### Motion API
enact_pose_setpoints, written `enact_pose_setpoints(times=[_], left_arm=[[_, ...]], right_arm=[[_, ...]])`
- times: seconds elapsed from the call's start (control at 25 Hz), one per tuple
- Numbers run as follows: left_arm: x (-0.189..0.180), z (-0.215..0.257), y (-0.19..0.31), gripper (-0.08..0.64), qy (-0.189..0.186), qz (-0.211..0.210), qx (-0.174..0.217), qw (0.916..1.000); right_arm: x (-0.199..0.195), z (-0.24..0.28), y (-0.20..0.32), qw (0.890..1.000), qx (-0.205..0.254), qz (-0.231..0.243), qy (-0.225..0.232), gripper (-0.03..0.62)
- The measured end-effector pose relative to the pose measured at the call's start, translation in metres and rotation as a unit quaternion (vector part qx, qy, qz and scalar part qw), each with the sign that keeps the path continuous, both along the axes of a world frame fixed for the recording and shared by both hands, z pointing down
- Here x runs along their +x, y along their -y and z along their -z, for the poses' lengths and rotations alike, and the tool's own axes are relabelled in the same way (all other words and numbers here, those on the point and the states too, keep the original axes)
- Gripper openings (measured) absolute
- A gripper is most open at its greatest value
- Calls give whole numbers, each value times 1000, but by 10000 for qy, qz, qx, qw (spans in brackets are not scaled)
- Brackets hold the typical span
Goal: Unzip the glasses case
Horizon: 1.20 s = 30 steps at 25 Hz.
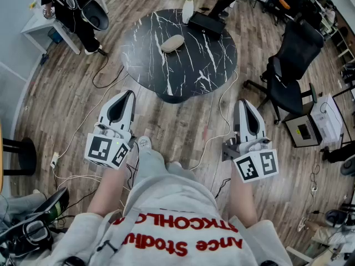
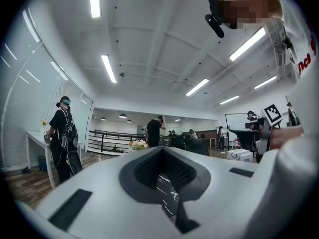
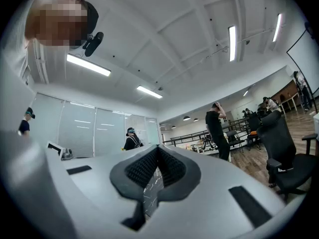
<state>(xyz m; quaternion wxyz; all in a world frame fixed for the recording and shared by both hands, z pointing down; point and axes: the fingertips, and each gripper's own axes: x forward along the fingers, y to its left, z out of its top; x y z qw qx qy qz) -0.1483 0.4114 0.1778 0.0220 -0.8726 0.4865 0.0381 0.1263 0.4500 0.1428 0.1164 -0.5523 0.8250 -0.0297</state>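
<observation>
First, the head view. The case [image 1: 172, 42], a pale oval, lies closed on the round black marble tabletop [image 1: 216, 60], left of its middle. A vase [image 1: 188, 10] of flowers and a flat black box [image 1: 207, 22] stand at the far edge. The left gripper [image 1: 128, 93] and right gripper [image 1: 242, 101] hang over the floor on the near side of the tabletop, well apart from the case and from each other. Neither one touches anything.

Next, the left gripper view. The jaws are together with nothing between them. Only a sliver of marble shows through the slit under the pads, and the case itself is out of sight.

Then the right gripper view. These jaws are also together and empty, with the same thin strip of marble below them and no case.

As I see it, the main risk is the case skating across the smooth marble if one gripper tugs the zip while the other fails to pin the shell. It could then slide toward the vase. The zip pull is probably small, so a pinch could miss it or slip off. No view shows the zip, the pull or which way the seam faces.
</observation>
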Motion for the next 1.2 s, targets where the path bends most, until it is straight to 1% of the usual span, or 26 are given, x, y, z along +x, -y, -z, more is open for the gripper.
enact_pose_setpoints(times=[0.12,0.28,0.36,0.52,0.64,0.76,1.0,1.2], left_arm=[[9,0,0,2,83,-22,-14,10000],[15,0,4,2,59,-46,-21,10000],[17,1,5,2,62,-49,-46,10000],[18,2,8,2,36,-59,-61,10000],[15,0,12,2,-4,-46,-81,10000],[14,-1,19,2,48,-37,-160,9999],[12,-7,55,2,37,-98,-209,9997],[7,-3,106,2,-7,-167,-211,9996]], right_arm=[[-4,-2,1,9999,-72,-1,-96,14],[-11,-4,6,9997,-105,35,-225,14],[-12,-3,8,9998,-110,47,-148,15],[-11,2,13,9997,-132,130,152,15],[-13,4,18,9997,-131,179,138,15],[-15,2,27,9996,-151,186,123,15],[-20,-11,57,9994,-317,140,42,15],[-30,-8,105,9993,-350,128,-12,15]])
